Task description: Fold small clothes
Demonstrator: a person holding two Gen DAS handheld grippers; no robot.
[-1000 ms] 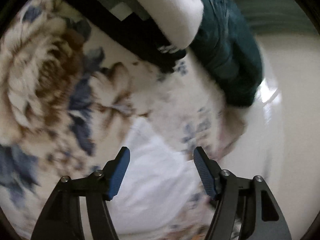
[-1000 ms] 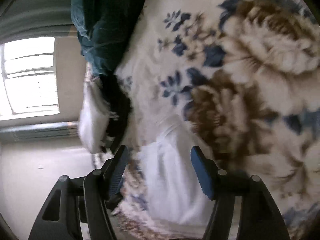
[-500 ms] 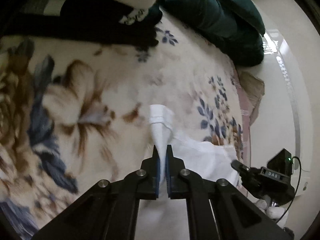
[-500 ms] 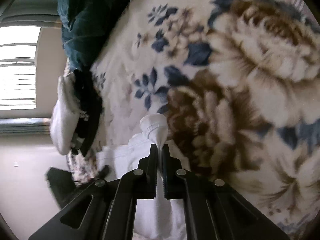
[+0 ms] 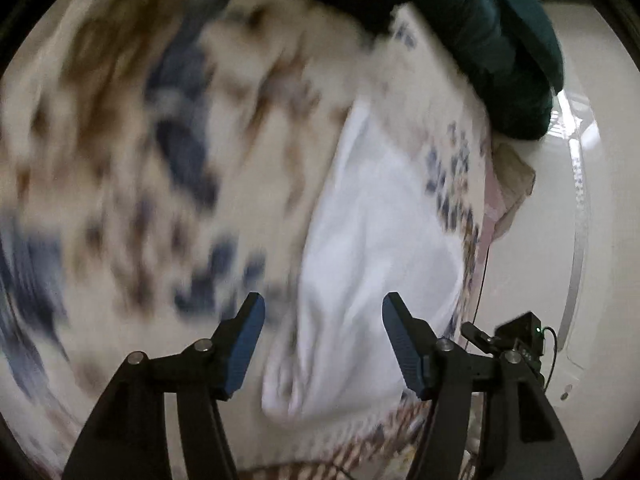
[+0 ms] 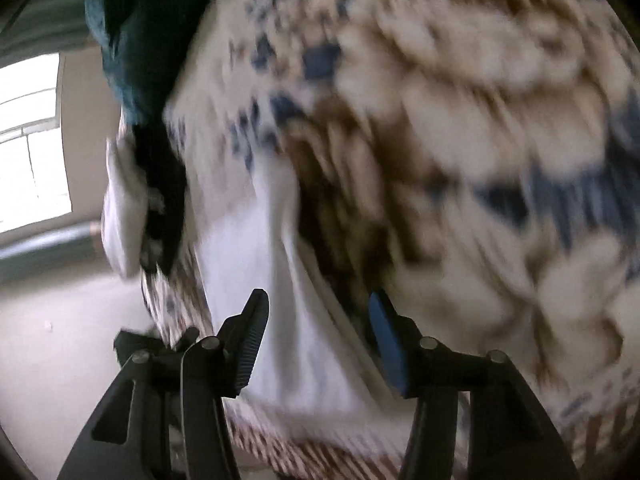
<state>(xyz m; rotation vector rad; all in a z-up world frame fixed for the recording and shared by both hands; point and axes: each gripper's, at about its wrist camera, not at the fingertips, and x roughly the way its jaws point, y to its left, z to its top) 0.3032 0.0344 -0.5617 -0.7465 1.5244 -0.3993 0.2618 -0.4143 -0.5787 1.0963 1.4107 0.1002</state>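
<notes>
Motion blur smears the blanket [image 5: 168, 152] in both views — its flower pattern unreadable. The white garment [image 5: 372, 248] has soft edges; its lower hem — behind the fingers [image 6: 251, 344] — is hidden.

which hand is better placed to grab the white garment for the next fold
Left, slightly. Both jaws have just opened, empty. The left gripper frames the white garment centrally; the right gripper sits over its edge.

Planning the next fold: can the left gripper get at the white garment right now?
Probably yes: the left gripper, jaws just opened, hangs over the white garment lying on the floral blanket, with nothing between them.
</notes>
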